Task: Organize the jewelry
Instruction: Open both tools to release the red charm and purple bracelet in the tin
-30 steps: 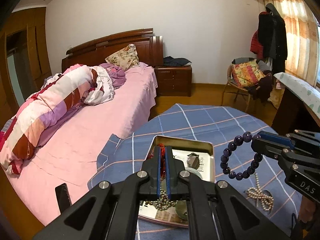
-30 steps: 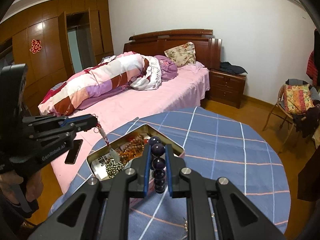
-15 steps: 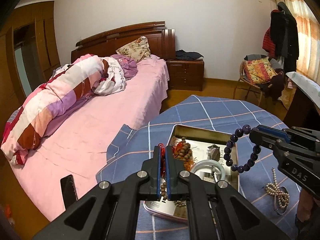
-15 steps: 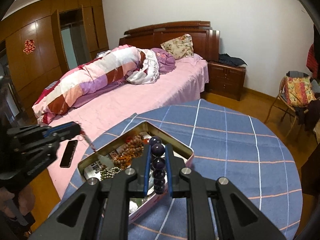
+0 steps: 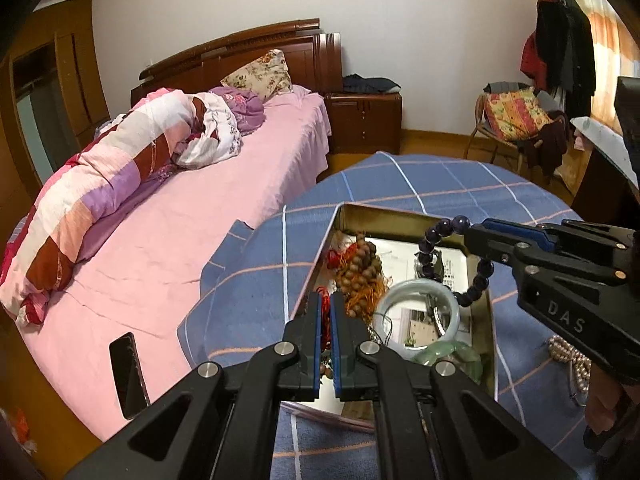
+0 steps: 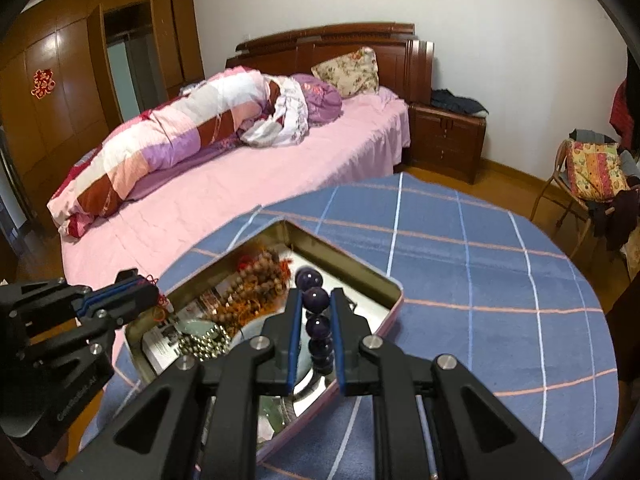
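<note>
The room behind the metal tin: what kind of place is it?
Most likely a home bedroom: a bed with a pink sheet, a dark wooden headboard, and a brown wooden wardrobe along the wall.

A pink-sheeted bed (image 5: 224, 216) with a dark wooden headboard (image 5: 240, 56) fills the left; white wall (image 5: 420, 20) behind, wooden wardrobe (image 6: 60, 92) far left, cushioned chair (image 5: 508, 120) upper right.

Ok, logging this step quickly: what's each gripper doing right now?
Left gripper: shut on a red cord.
Right gripper: shut on the purple bead bracelet.
</note>
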The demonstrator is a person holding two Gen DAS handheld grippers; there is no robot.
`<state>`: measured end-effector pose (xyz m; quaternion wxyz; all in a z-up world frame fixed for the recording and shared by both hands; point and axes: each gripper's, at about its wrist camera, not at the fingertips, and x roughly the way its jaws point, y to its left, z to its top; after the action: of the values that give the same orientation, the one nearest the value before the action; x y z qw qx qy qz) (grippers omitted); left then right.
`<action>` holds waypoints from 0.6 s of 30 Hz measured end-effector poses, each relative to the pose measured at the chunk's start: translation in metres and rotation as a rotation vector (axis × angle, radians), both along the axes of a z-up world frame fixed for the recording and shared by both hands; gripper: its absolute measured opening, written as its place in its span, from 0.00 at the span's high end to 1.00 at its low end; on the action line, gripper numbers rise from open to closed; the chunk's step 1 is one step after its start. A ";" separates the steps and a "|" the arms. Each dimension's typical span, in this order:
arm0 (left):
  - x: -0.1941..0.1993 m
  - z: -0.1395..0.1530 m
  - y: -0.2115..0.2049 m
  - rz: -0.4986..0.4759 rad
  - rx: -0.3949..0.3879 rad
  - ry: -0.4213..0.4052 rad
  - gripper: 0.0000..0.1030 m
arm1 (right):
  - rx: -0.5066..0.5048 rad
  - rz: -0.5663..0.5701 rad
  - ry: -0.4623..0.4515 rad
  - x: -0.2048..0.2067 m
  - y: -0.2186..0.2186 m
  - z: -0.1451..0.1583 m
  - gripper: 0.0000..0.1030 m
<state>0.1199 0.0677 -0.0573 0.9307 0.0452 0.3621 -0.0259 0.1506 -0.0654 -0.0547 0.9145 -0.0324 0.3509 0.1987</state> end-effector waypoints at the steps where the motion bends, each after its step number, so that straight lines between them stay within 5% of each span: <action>1: 0.001 -0.002 -0.001 -0.006 -0.002 0.006 0.97 | -0.001 -0.002 0.008 0.000 0.000 -0.002 0.84; 10: 0.004 -0.014 0.001 -0.003 -0.021 0.050 0.96 | 0.009 -0.004 0.032 -0.003 -0.005 -0.006 0.80; 13: 0.005 -0.017 0.000 -0.008 -0.027 0.067 0.90 | 0.029 -0.006 0.036 -0.003 -0.007 -0.005 0.59; 14: 0.004 -0.018 -0.001 -0.005 -0.022 0.067 0.77 | 0.032 -0.008 0.032 -0.004 -0.008 -0.005 0.51; 15: 0.003 -0.017 -0.001 -0.001 -0.017 0.062 0.55 | 0.035 -0.013 0.029 -0.005 -0.010 -0.004 0.50; 17: -0.002 -0.015 -0.002 0.017 -0.002 0.026 0.30 | 0.034 -0.017 0.030 -0.006 -0.012 -0.005 0.50; 18: -0.004 -0.013 -0.003 0.017 -0.001 0.010 0.30 | 0.037 -0.020 0.032 -0.006 -0.015 -0.005 0.50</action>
<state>0.1163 0.0642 -0.0701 0.9290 0.0418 0.3673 -0.0184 0.1442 -0.0802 -0.0596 0.9113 -0.0088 0.3620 0.1962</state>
